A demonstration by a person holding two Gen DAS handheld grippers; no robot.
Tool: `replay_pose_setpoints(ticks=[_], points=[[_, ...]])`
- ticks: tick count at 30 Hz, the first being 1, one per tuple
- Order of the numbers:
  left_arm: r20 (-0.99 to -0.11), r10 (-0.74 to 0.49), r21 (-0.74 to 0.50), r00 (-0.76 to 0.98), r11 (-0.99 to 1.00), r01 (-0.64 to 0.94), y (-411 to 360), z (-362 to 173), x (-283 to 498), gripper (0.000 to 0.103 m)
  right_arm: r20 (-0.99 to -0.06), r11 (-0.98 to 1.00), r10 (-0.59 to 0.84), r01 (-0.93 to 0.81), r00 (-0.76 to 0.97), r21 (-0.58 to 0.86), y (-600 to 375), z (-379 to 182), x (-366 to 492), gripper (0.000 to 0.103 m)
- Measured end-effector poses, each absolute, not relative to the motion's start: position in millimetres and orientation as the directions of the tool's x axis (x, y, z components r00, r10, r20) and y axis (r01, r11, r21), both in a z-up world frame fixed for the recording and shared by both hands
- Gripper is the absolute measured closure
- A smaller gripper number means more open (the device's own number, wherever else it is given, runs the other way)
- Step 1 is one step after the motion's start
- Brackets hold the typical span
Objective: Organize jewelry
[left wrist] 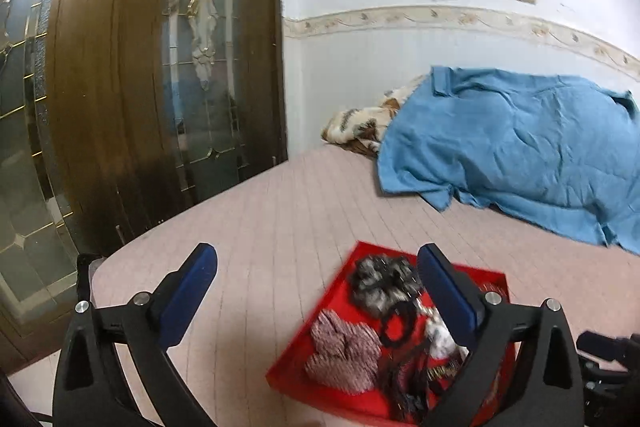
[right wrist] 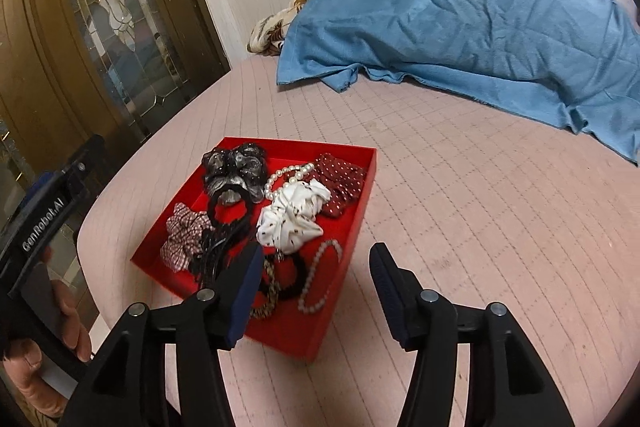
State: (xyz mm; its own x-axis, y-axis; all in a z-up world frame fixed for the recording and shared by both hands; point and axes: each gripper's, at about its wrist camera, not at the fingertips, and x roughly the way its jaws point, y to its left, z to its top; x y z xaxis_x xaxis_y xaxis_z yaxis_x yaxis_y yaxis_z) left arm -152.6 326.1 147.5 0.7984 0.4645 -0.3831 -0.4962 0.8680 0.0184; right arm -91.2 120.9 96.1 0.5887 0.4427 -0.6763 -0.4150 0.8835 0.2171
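A red tray [right wrist: 362, 205] lies on the pink mattress [right wrist: 460, 227] and also shows in the left wrist view [left wrist: 296, 375]. In it are a grey-black scrunchie [right wrist: 236, 167], a white patterned scrunchie [right wrist: 292, 217], a red dotted scrunchie [right wrist: 340, 183], a checked scrunchie [right wrist: 182, 237], a black hair tie [right wrist: 228, 209], a pearl strand [right wrist: 286, 177] and a pearl bracelet [right wrist: 320, 277]. My right gripper [right wrist: 316, 267] is open, above the tray's near right corner. My left gripper [left wrist: 318, 273] is open, above the tray's left side.
A blue cloth [right wrist: 480, 27] covers a patterned blanket [right wrist: 276, 23] at the back of the mattress. A dark wooden door with glass panels [left wrist: 160, 67] stands to the left. The mattress edge [right wrist: 92, 227] curves near the tray's left.
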Motion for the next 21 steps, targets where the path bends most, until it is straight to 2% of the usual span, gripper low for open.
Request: replay_pose_setpoints(ticks=[5,12,21], points=[[-0.429,0.469,0.093,0.772,0.873,-0.479,300,131,-168,0.003,-0.663,0.889,0.438,-0.404,0.607,0.217,103,97,-112,0.039],[-0.521,0.379,0.037,0.765,0.905,-0.423,292,112,-176,0.003,-0.661,0.905,0.398,-0.388,0.636,0.171,86,88,-133,0.038],[-0.556,0.325,0.011,0.765,0.923,-0.384,287,103,-176,0.003,-0.665,0.912,0.378,-0.383,0.645,0.148,79,82,-147,0.036]])
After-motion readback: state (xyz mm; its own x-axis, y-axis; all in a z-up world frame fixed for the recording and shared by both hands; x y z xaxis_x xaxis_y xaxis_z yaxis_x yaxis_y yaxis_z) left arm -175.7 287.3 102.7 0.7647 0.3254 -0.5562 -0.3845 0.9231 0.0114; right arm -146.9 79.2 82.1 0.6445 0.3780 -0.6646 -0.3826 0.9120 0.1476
